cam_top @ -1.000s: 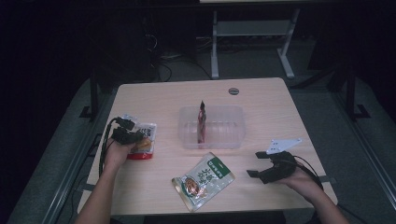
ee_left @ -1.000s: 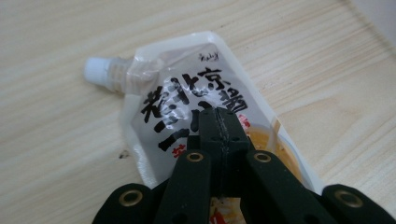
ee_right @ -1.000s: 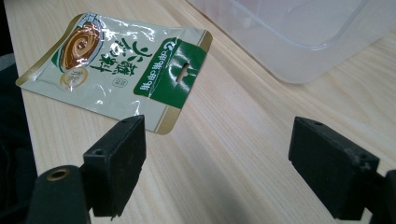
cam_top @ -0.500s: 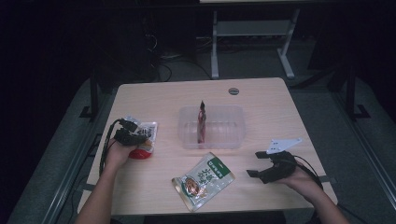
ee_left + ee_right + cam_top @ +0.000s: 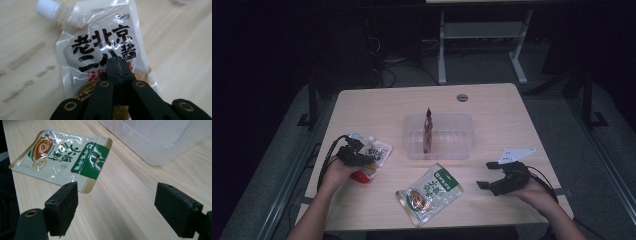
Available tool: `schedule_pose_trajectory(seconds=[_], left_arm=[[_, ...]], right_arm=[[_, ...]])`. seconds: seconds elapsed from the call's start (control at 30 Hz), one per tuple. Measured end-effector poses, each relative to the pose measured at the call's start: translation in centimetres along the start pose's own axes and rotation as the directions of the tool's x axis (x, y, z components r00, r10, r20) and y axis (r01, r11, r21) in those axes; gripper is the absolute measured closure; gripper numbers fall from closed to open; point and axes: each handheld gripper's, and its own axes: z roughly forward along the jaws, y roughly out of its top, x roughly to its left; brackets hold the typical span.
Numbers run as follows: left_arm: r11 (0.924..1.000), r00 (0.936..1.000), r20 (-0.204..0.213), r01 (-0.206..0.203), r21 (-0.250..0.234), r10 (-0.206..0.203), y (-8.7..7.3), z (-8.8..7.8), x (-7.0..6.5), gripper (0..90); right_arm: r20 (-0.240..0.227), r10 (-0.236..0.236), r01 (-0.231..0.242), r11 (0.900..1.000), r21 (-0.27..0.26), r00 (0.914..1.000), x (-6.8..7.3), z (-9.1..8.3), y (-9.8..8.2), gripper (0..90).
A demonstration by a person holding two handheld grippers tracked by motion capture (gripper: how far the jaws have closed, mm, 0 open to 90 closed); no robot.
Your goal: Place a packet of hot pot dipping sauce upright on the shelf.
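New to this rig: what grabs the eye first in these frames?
Probably the clear plastic tub at table centre, with a dark red packet standing upright in it. Next, the white spouted sauce pouch with bold black characters at the table's left, where the left gripper sits over it with jaws shut. The green-and-white snack packet lies flat at the near edge, left of the open right gripper.

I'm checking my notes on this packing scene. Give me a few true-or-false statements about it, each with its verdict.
1. The left gripper has its jaws shut over the white spouted sauce pouch. True.
2. The right gripper grips the green snack packet. False: its jaws stand open, with bare table between them.
3. The clear plastic bin holds a dark upright packet. True.
4. The green snack packet lies inside the bin. False: it lies on the table in front of it.
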Motion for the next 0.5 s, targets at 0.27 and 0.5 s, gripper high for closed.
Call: schedule_pose_trajectory(seconds=[0.27,0.5], left_arm=[[0.9974,0.9962,0.051,-0.071,0.011,0.071,-0.9,-0.3,-2.3,90.0],[0.9880,0.9794,0.141,-0.151,0.034,0.145,-1.1,-0.2,-4.5,90.0]], right_arm=[[0.003,-0.002,0.002,1.000,-0.004,1.0000,0.0,-0.1,0.0,18.5],[0.001,-0.003,0.003,1.000,-0.003,1.0000,0.0,-0.1,0.0,18.4]])
